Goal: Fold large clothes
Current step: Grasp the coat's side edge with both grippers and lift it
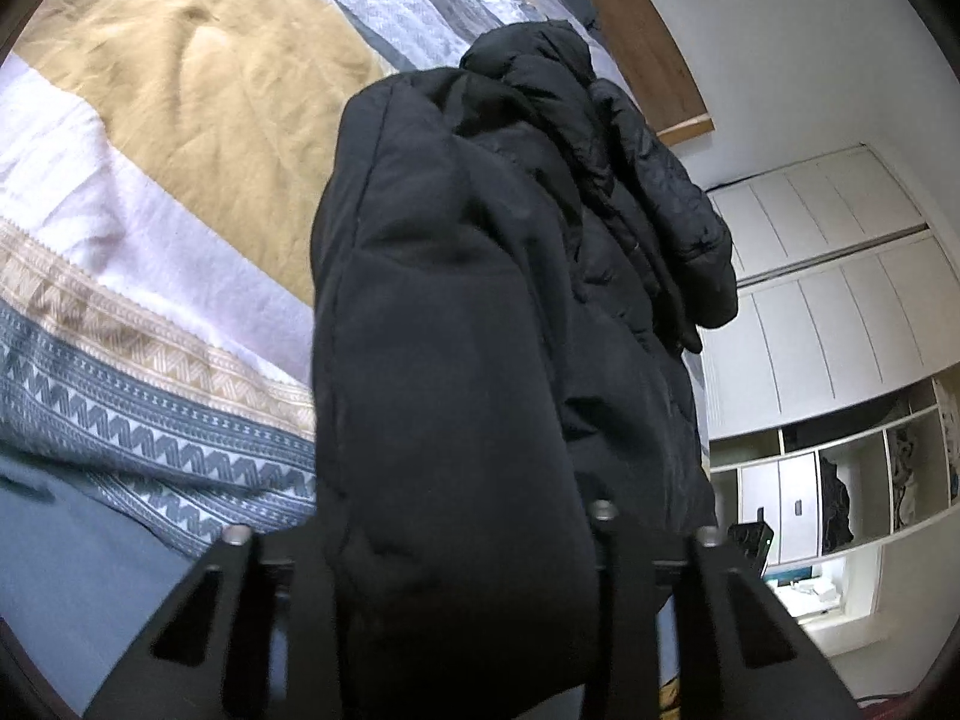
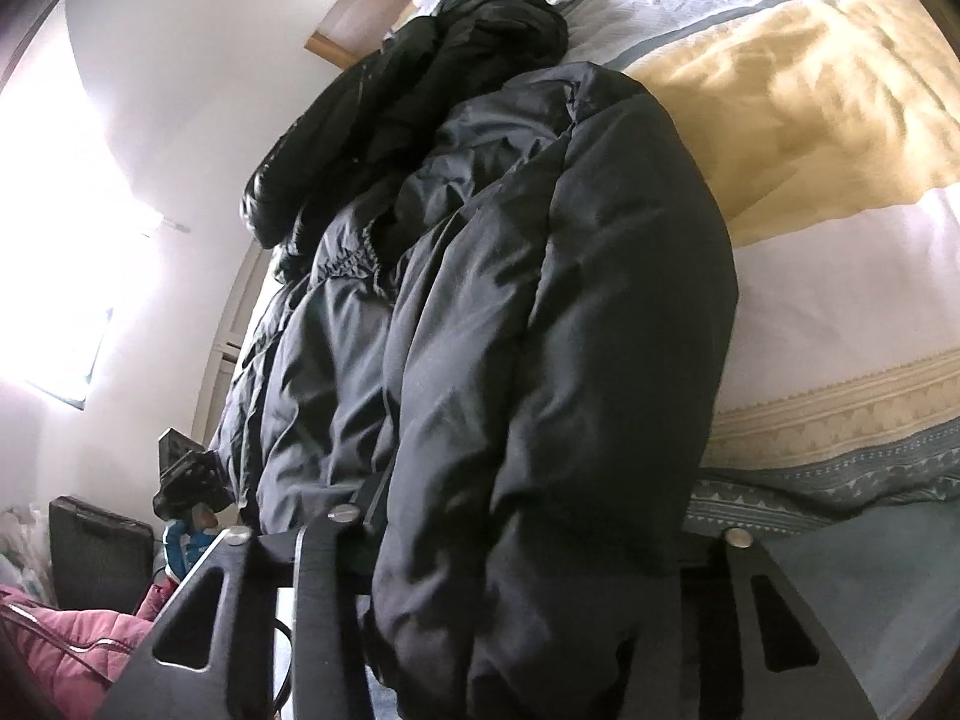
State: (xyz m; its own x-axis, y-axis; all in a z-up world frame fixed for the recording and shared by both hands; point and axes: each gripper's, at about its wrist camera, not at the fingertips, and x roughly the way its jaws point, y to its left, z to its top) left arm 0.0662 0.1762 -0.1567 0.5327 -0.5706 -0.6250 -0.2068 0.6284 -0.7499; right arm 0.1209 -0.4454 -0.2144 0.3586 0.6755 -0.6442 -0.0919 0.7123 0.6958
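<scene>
The left claw (image 1: 468,588) is clenched on a thick fold of the black jacket (image 1: 480,312), whose padded bulk fills the gap between its dark metal fingers (image 1: 612,546) and hides the tips. The right claw (image 2: 504,570) grips the same jacket (image 2: 510,312) in the same way, puffy cloth bulging out between its fingers (image 2: 318,570).

From both claws the jacket runs away across the bed (image 1: 180,138), lying along its edge. Its shell is smooth, matte and quilted into soft rounded panels; a gathered, elastic-looking seam shows near the middle in the right view, and the far end is a shinier, crinkled heap, perhaps a hood or sleeve.

Beneath it is a bedspread (image 2: 810,120) in broad bands: mustard yellow, rumpled; plain white, slightly fleecy; a tan band with zigzag weave; a grey-blue band with chevrons. A plain blue sheet (image 1: 90,570) lies nearest the left claw. A wooden headboard (image 1: 648,42) stands at the far end against a white wall.

Beyond the bed edge the left view shows a white panelled wardrobe (image 1: 840,300) with open cubbies below. The right view shows a bright window (image 2: 72,240), a dark case (image 2: 96,558) and a pink quilted garment (image 2: 66,648) low down.
</scene>
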